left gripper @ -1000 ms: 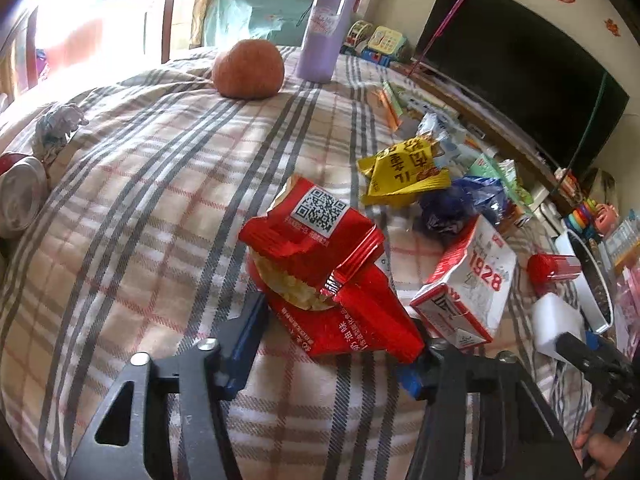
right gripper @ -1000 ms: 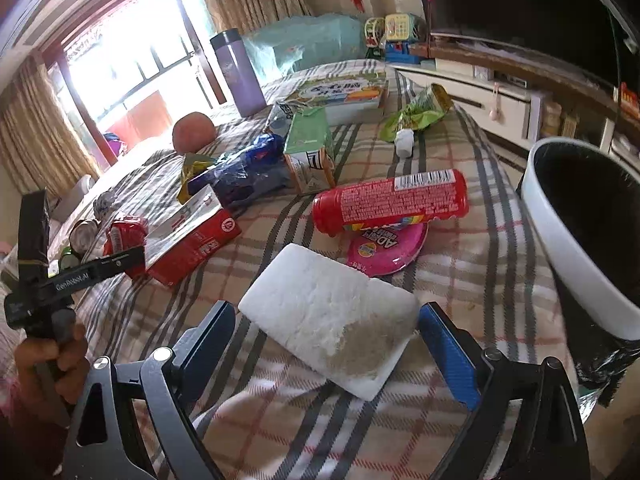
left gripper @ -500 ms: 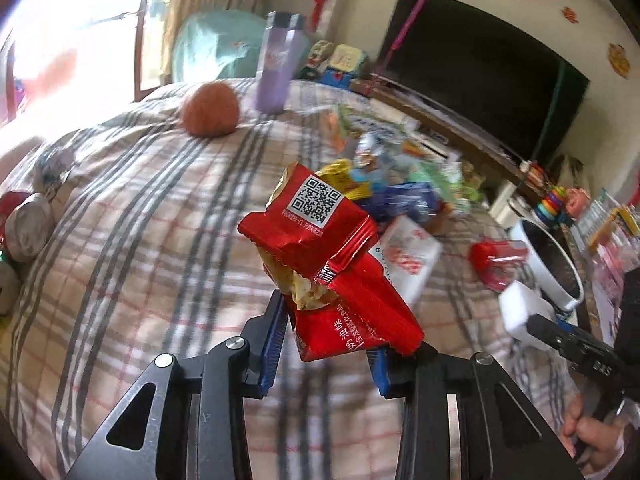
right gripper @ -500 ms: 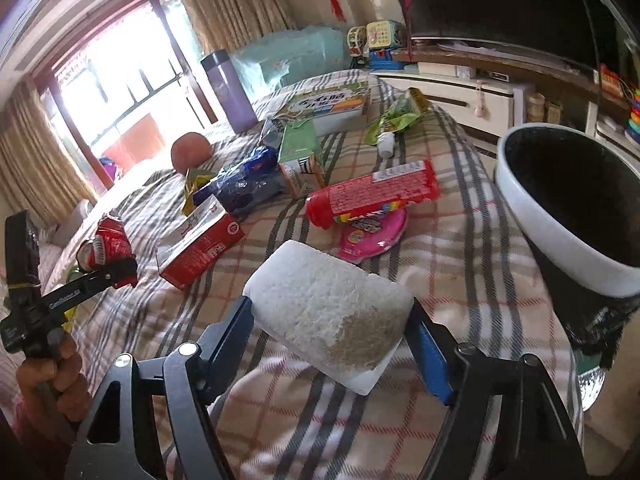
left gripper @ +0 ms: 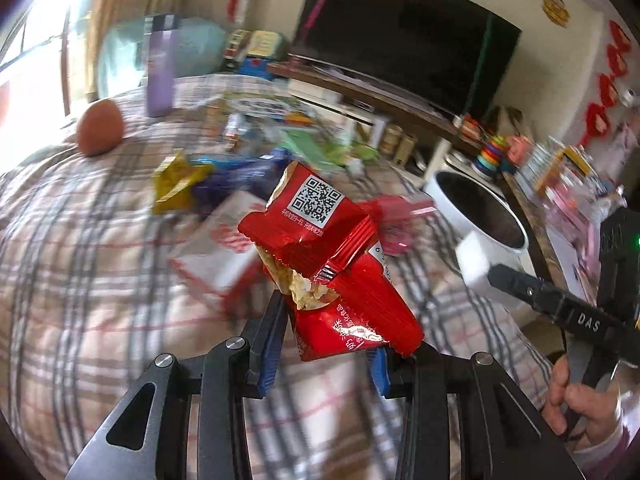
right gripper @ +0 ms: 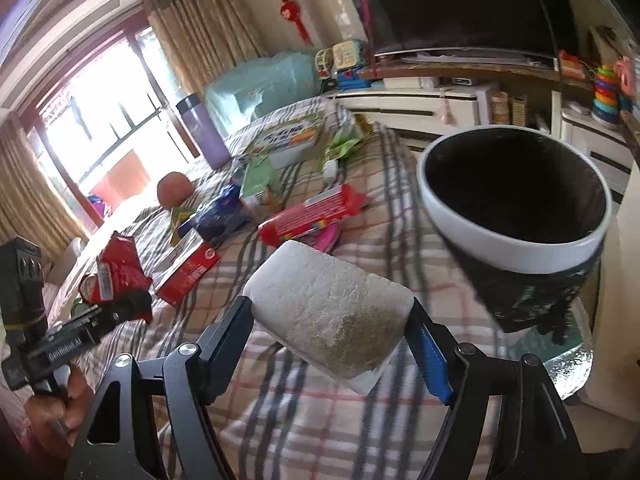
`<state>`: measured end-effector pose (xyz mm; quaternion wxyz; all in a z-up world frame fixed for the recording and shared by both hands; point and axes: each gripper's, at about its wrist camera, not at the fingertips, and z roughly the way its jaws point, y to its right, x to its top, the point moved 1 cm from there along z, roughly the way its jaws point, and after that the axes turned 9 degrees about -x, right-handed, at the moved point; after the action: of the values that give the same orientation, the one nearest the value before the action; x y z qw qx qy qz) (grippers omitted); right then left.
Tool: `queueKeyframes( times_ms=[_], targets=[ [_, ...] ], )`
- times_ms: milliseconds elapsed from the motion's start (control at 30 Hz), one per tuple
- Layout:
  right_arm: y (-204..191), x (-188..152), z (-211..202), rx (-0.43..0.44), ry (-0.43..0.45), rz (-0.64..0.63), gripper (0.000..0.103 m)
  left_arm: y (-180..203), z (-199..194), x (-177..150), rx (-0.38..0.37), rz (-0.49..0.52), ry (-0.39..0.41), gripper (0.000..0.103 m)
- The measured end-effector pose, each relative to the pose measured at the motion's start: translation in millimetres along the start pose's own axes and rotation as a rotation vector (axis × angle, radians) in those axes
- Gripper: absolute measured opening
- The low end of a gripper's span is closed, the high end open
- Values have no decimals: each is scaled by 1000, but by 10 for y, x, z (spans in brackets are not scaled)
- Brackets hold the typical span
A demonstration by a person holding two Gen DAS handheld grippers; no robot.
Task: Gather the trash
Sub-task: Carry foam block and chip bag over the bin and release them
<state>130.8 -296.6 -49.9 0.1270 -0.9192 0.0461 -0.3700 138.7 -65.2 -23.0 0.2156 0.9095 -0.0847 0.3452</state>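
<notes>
Left gripper [left gripper: 326, 354] clamped on the torn red snack wrapper [left gripper: 332, 264], held clear above the plaid bedspread [left gripper: 80, 280], well short of the white-rimmed trash bin [right gripper: 516, 204]. Right gripper [right gripper: 330, 330] clamped on the white foam block [right gripper: 328, 304], lifted just beside the bin rim. More litter, including a red tube [right gripper: 316, 216], lies on the bedspread beside the bin.

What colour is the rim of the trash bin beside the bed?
The rim is white, over a black liner; it shows best in the right wrist view.
</notes>
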Motion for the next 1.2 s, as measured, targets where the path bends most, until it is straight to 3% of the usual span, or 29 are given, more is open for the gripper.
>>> queueKeyframes(
  times_ms=[567,1200],
  targets=[
    [578,80,-237,-77,51,94,77,407,727,388,-113,105,-96,35],
    [968,152,-299,-117,72,159,77,724,1156,475,-145,156,-134,35]
  ],
)
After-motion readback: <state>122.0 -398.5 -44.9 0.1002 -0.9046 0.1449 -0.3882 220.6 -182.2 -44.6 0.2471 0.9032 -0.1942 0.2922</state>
